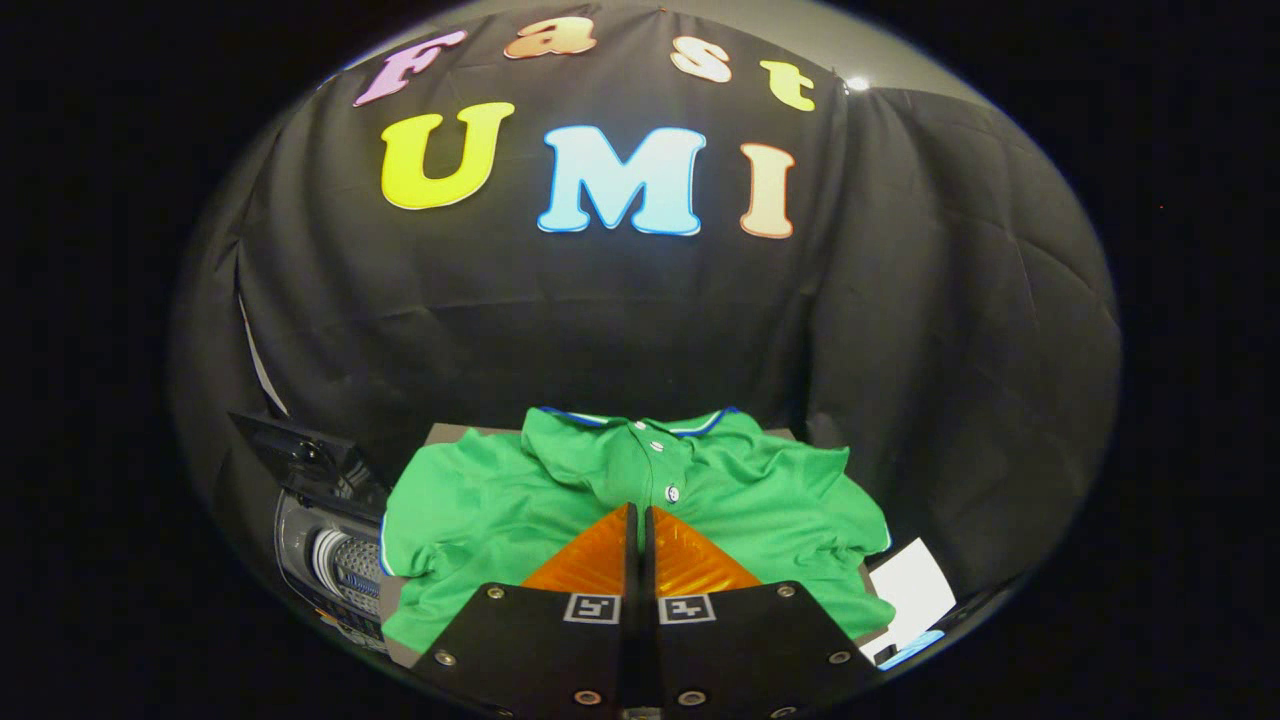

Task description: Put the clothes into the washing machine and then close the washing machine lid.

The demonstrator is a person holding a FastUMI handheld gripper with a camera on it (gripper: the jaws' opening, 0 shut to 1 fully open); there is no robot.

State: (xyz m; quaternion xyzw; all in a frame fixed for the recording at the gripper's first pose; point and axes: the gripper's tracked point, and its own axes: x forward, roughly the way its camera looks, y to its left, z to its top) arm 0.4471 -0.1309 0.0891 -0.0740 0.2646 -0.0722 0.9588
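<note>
Lying flat on the worktop [450, 433] just ahead of the clenched, empty jaws, a green polo shirt [480, 510]; washing machine [335, 560] to their left, lid raised.

A staged recording booth dressed for a laundry chore, not a real home. Walled all round with black cloth [950, 330], hung in folds and creased, with a strip of pale ceiling and one bright lamp [857, 84] above its top edge. Furnished sparely: a small table [455, 433] carrying a green polo shirt [760, 500] spread flat, collar toward the cloth; a washing machine [335, 560] just beside the table, lid raised, perforated drum showing. A white sheet [915, 585] at the table's other side. Tongs [640, 512] closed together over the shirt, gripping nothing.
</note>
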